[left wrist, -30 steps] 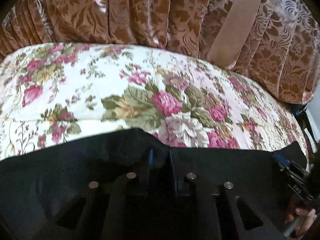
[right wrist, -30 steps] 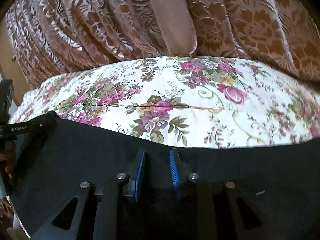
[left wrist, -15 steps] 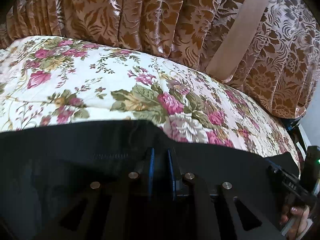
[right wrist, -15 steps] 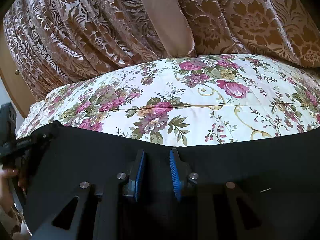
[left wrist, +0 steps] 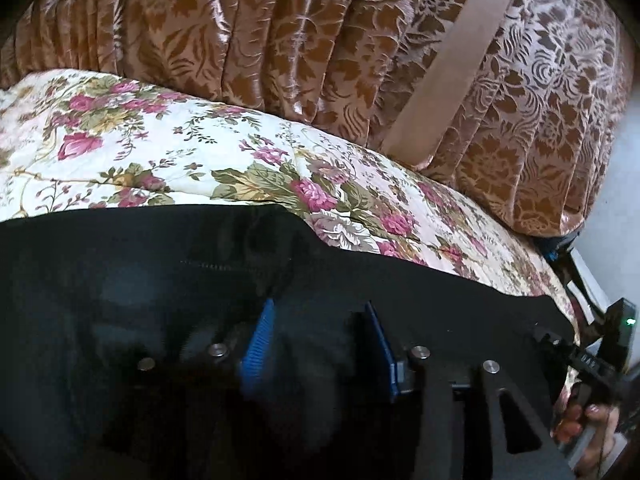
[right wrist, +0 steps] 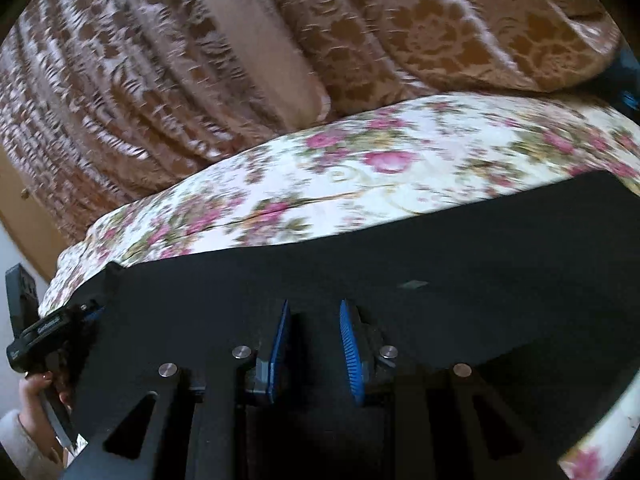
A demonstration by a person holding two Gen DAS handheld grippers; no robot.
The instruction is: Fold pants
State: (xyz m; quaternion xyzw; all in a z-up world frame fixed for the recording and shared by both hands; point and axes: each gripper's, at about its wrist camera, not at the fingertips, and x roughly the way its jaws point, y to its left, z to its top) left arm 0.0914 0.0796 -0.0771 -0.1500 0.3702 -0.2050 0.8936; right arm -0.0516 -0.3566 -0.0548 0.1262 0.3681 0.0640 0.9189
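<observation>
We see black pants [left wrist: 160, 280] spread flat on floral bedspread [left wrist: 180, 148], by brown curtain [left wrist: 280, 40]. L gripper [left wrist: 320, 344]: jaws just opened, pads apart over cloth, no grip. R gripper [right wrist: 314, 344]: narrow gap; whether it pinches cloth, cannot tell.

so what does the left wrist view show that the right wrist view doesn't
Only the left wrist view: the left gripper, whose fingers have just opened apart over the black pants, and a green light at the right edge. Only the right wrist view: the right gripper, its fingers closer together, and a pale sleeve. Both: the pants, floral bedspread and brown curtain.
</observation>
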